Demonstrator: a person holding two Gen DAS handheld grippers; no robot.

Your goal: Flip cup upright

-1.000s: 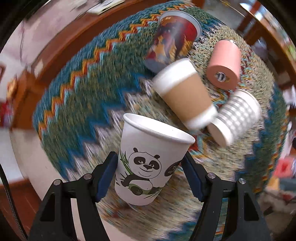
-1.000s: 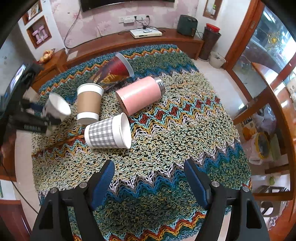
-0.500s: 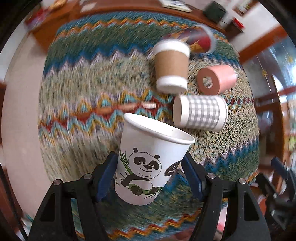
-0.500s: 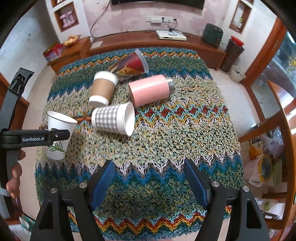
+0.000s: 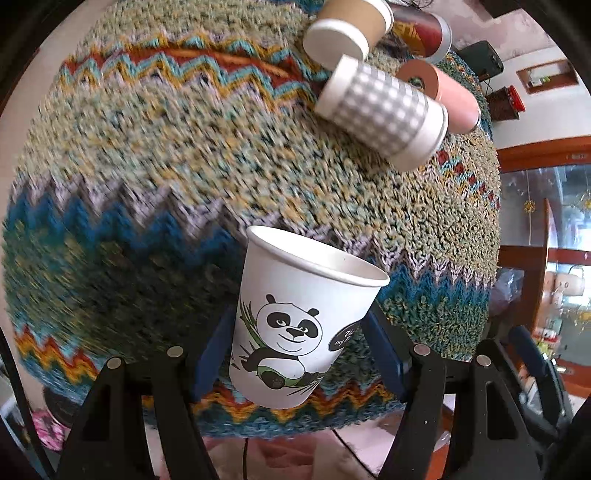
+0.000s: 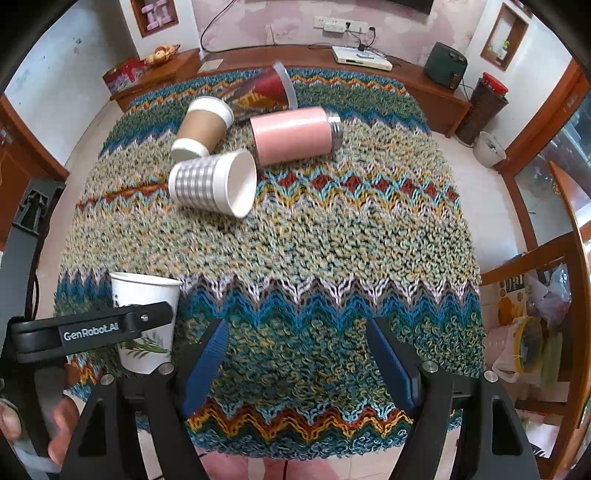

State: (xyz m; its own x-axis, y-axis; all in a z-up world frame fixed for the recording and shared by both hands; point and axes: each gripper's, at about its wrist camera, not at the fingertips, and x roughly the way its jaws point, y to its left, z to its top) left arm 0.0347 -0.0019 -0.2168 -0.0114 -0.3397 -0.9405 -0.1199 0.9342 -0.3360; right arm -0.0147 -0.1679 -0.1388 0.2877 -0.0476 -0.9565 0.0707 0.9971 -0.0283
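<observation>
My left gripper [image 5: 299, 347] is shut on a white panda paper cup [image 5: 295, 317], which stands mouth-up, slightly tilted, over the table's near left edge. The right wrist view shows the same cup [image 6: 146, 321] gripped by the left gripper [image 6: 110, 328] at the lower left. My right gripper [image 6: 297, 362] is open and empty above the front of the knitted zigzag cloth [image 6: 314, 251]. A grey checked cup [image 6: 212, 182], a brown sleeved cup [image 6: 201, 127], a pink tumbler [image 6: 293, 134] and a red printed cup [image 6: 264, 90] lie on their sides at the far side.
The cloth-covered table [image 5: 147, 166] drops off at its front edge near both grippers. The lying cups cluster also shows in the left wrist view: checked cup [image 5: 380, 107], brown cup [image 5: 347, 26]. A wooden cabinet [image 6: 369, 70] runs along the far wall; a chair [image 6: 535, 266] stands right.
My left gripper has carried the panda cup toward the table's near left corner and lower. The cup stays held mouth-up. The right gripper has stayed open, drifting slightly.
</observation>
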